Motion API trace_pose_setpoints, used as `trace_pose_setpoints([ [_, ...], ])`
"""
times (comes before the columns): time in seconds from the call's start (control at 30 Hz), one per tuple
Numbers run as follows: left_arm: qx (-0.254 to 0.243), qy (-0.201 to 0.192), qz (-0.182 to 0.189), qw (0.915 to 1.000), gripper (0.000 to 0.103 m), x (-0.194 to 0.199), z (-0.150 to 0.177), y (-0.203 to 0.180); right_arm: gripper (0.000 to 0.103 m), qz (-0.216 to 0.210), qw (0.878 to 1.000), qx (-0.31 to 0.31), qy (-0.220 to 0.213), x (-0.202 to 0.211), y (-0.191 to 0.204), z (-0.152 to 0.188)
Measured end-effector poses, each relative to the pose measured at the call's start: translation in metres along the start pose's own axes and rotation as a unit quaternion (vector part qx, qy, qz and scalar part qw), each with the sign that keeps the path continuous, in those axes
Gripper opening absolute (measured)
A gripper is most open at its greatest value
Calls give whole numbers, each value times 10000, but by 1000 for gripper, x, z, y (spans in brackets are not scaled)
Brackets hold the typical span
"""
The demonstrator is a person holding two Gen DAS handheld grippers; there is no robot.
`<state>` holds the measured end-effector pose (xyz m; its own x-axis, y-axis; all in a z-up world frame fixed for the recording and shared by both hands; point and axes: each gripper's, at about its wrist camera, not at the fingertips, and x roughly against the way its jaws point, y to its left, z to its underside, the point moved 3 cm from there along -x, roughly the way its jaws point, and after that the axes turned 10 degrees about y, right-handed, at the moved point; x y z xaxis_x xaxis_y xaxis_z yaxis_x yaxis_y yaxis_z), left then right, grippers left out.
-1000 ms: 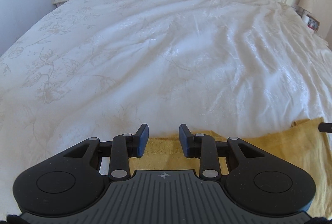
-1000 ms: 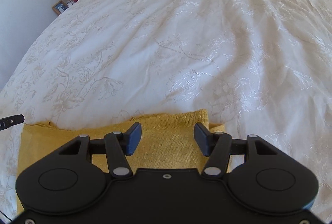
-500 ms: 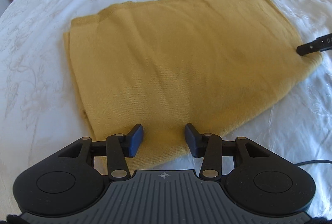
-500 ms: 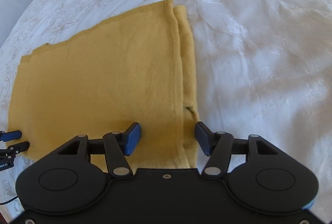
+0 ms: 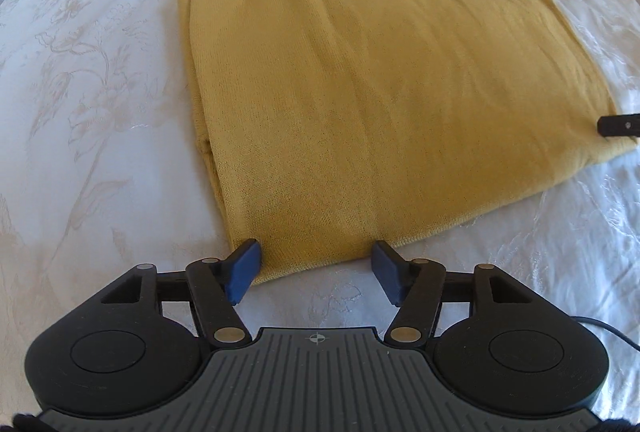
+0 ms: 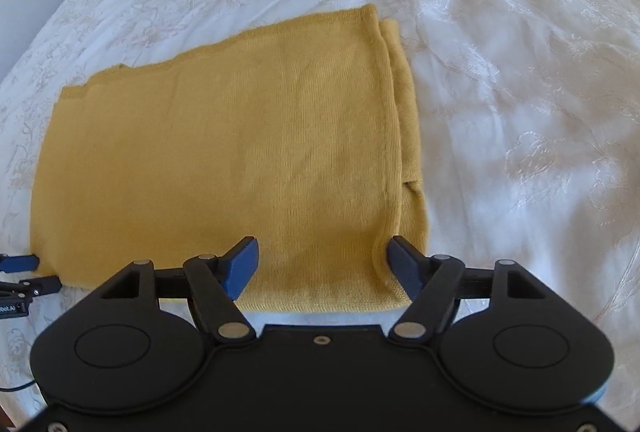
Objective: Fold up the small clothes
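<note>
The yellow cloth (image 5: 384,103) lies flat on the bed (image 5: 100,111), already folded in layers. Left gripper (image 5: 316,266) and right gripper (image 6: 323,264) are spread at its near edge, holding nothing; probably another fold remains.

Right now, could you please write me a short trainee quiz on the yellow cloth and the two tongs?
1. True or false: the yellow cloth lies flat on the white bedspread.
2. How do the left tongs and right tongs stand? A) both open B) both shut on cloth C) one open, one shut
3. Fill in: in the right wrist view, extra cloth layers show along the cloth's ___ edge.

Key: 1 true. 2 A: each pair is spread at the cloth's near edge, gripping nothing. 3 right.
</note>
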<state>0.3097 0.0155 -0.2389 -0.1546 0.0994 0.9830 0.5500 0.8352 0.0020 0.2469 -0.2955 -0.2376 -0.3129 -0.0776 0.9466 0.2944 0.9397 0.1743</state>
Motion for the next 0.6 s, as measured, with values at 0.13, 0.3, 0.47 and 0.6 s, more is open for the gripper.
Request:
trace_pose_setpoints([
  [0.13, -220, 19, -138, 9997, 70, -2, 1, -8, 74, 175, 9997, -63, 185, -11, -11, 13],
  [0.3, 70, -50, 56, 9999, 70, 6, 5, -6, 82, 187, 9976, -586, 325, -3, -35, 24],
  [0.47, 734, -21, 714, 9947, 70, 24, 14, -5, 95, -591, 9913, -1164, 169, 12, -64, 41],
  [0.6, 805, -402, 709, 9934, 71, 43, 3, -20, 97, -942, 9865, -1333, 102, 21, -77, 50],
])
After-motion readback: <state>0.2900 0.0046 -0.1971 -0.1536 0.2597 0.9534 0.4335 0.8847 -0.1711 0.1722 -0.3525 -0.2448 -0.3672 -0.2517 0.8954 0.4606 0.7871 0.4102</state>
